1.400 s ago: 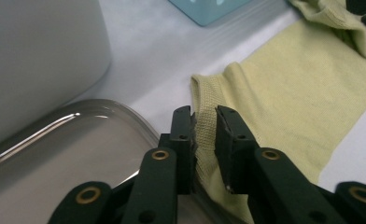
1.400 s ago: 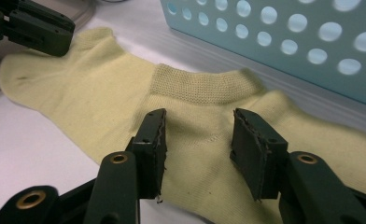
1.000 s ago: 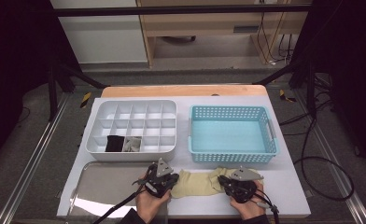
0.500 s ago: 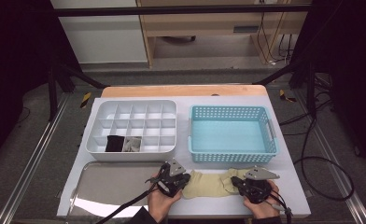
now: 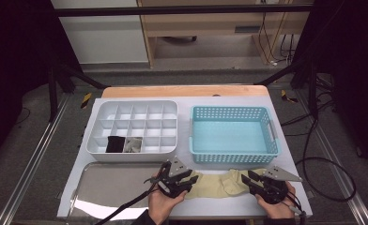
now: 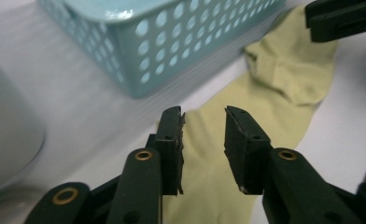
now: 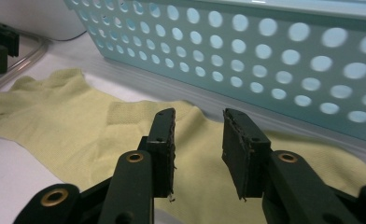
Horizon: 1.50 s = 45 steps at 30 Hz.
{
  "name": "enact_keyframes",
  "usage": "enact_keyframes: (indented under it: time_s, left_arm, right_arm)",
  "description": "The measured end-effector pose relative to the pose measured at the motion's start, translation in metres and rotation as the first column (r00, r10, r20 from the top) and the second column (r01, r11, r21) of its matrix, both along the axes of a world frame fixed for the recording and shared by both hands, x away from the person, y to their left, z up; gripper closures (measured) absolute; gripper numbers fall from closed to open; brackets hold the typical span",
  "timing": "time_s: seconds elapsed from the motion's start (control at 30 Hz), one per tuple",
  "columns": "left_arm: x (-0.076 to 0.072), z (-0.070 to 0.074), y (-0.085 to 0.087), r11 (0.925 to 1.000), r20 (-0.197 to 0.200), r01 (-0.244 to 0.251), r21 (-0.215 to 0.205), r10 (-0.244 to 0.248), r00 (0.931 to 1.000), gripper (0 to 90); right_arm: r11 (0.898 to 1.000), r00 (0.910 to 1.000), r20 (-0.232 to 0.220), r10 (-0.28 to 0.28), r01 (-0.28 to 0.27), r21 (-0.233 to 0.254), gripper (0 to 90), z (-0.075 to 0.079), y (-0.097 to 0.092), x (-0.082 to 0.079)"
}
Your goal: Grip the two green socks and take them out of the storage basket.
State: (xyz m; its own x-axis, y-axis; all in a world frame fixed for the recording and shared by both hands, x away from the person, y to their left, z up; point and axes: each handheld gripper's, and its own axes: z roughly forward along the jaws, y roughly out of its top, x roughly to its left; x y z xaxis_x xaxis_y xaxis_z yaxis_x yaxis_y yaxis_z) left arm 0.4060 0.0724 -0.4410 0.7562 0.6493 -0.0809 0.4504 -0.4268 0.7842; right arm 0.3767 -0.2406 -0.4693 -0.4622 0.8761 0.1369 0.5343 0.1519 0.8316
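Left gripper (image 6: 202, 135): jaws have just been opening and stand moderately apart, nothing pinched; the pale yellow sock (image 6: 265, 93) lies flat beneath and past them. Right gripper (image 7: 197, 140): same, jaws have just been opening, part-way apart, poised above the sock (image 7: 78, 135) with no cloth between the pads.

In the high view we see the left gripper (image 5: 178, 180) at one end of the sock (image 5: 219, 183) and the right gripper (image 5: 259, 183) at the other. The sock is stretched out along the near edge of the white surface (image 5: 285, 140), just in front of the blue basket (image 5: 233, 157).

Our reading: the sock has been laid out, and the next grip is still to be chosen. To do it well, we would bring each pair of jaws down over a single end, take only the cloth we mean to take, and keep the sock flat so it does not bunch.

Edges and room: the basket wall (image 7: 265, 60) runs close along the sock's far side, so little room there. The metal tray (image 5: 111, 187) sits to the left, the white divided box (image 5: 133, 126) behind it, with two small folded items in its front cells. The near edge of the surface is close to both hands. Open room is mostly upward and over the basket.
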Motion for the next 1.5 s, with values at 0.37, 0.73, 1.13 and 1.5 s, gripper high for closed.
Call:
enact_keyframes:
  time_s: [0.37,0.73,1.13,1.5]
  left_arm:
    - [0.007,-0.002,-0.036,0.9991,0.016,0.030,-0.031,-0.029,0.9994,63.5]
    - [0.013,-0.008,-0.061,0.9966,0.019,0.063,-0.052,-0.062,0.9979,64.2]
    - [0.017,-0.027,-0.084,0.9952,-0.024,0.082,-0.052,-0.084,0.9962,63.6]
    - [0.020,-0.041,-0.086,0.9971,-0.077,0.072,-0.025,-0.073,0.9943,85.2]
  right_arm:
    - [1.000,0.9999,0.003,-0.013,0.013,-0.021,55.7,-0.001,-0.020,0.001]
    - [0.997,0.9986,0.003,-0.052,0.052,-0.048,51.3,-0.001,-0.037,0.003]
    - [0.989,0.9921,-0.021,-0.124,0.122,-0.087,50.3,-0.007,-0.052,0.006]
    - [0.977,0.9824,-0.053,-0.179,0.171,-0.124,69.4,-0.018,-0.062,0.009]
